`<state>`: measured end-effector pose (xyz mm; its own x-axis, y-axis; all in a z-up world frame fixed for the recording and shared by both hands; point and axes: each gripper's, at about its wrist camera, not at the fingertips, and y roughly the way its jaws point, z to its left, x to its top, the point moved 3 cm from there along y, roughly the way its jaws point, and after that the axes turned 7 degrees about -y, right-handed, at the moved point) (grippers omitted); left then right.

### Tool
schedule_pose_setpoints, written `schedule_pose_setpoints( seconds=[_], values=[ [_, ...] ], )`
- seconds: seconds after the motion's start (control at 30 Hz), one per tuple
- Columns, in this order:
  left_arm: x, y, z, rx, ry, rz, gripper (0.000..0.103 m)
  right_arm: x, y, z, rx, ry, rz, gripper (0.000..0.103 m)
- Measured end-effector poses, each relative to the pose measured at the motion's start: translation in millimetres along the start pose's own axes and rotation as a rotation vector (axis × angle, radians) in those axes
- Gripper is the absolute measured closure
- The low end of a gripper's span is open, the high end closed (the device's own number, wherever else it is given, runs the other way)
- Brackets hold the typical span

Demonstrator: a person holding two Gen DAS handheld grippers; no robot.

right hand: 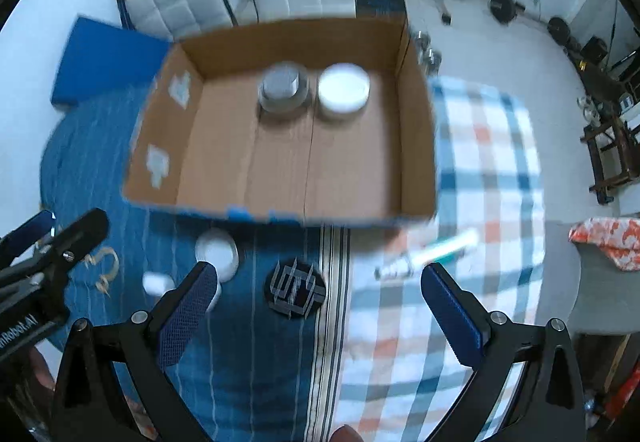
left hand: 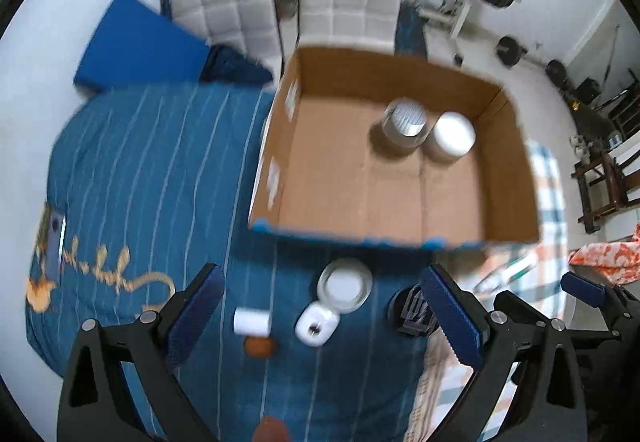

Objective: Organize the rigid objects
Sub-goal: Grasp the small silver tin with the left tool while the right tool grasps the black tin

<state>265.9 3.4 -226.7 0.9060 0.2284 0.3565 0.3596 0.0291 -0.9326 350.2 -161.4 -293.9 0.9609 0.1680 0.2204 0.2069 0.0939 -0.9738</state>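
Hovering with both pairs of jaws wide and empty, I judge my right gripper (right hand: pixel 320 316) nearer the black holder (right hand: pixel 295 289), which lies just ahead between its fingers, on the blue cloth (right hand: pixel 248 362) short of the box (right hand: pixel 416 145)

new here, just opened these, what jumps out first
The big open cardboard box on the bed, holding two round containers side by side at its far end. In front of it, small white jars and a black disc lie on the blue blanket; both grippers' jaws hang open.
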Motion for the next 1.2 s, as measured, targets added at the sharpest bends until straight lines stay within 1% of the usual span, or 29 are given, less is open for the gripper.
schedule_pose_setpoints(
  seconds=[0.03,0.1,0.13,0.27,0.33,0.4,0.5,0.53,0.6,0.63,0.73,0.8,0.87,1.03,1.1,1.13,1.17,1.2],
  values=[
    [-7,6,5,0.004,-0.005,0.015,0.002,-6,13,3,0.012,0.001,0.028,0.000],
    [-26,30,22,0.030,-0.028,0.082,0.002,-16,38,6,0.024,0.005,0.074,0.000],
    [-33,38,28,0.039,-0.035,0.102,0.002,-23,56,10,0.030,0.007,0.105,0.000],
    [-60,75,68,0.088,-0.095,0.197,0.002,-38,105,19,0.033,0.016,0.181,0.000],
    [-69,86,90,0.103,-0.141,0.218,0.002,-42,130,23,0.022,0.022,0.217,0.000],
    [-73,97,109,0.096,-0.196,0.239,0.002,-45,152,26,0.012,0.031,0.245,0.000],
    [-79,113,135,0.092,-0.255,0.283,0.002,-49,173,28,0.012,0.058,0.280,0.000],
    [-82,117,138,0.091,-0.259,0.294,0.002,-51,179,28,0.016,0.074,0.293,0.002],
    [-85,125,143,0.099,-0.263,0.316,0.002,-53,185,29,0.023,0.092,0.302,0.013],
    [-86,127,141,0.094,-0.260,0.319,0.002,-55,189,29,0.009,0.091,0.311,0.024],
    [-86,130,124,0.064,-0.233,0.315,0.002,-57,184,27,-0.017,0.085,0.290,0.032],
    [-86,132,104,0.047,-0.194,0.316,0.002,-60,182,20,0.004,0.096,0.288,0.033],
    [-86,135,80,0.027,-0.146,0.318,0.002,-64,180,12,-0.003,0.099,0.296,0.035],
    [-92,157,24,0.006,-0.033,0.370,0.002,-77,175,-14,-0.009,0.130,0.311,0.039],
    [-95,170,3,0.004,0.007,0.391,0.002,-79,173,-21,-0.004,0.141,0.315,0.043],
    [-96,176,-4,0.004,0.022,0.404,0.002,-79,173,-23,-0.002,0.149,0.318,0.047],
    [-96,181,-10,0.005,0.031,0.413,0.002,-81,173,-28,0.001,0.154,0.321,0.054],
    [-98,188,-15,0.006,0.035,0.424,0.004,-83,173,-31,0.004,0.156,0.325,0.055]
  ],
)
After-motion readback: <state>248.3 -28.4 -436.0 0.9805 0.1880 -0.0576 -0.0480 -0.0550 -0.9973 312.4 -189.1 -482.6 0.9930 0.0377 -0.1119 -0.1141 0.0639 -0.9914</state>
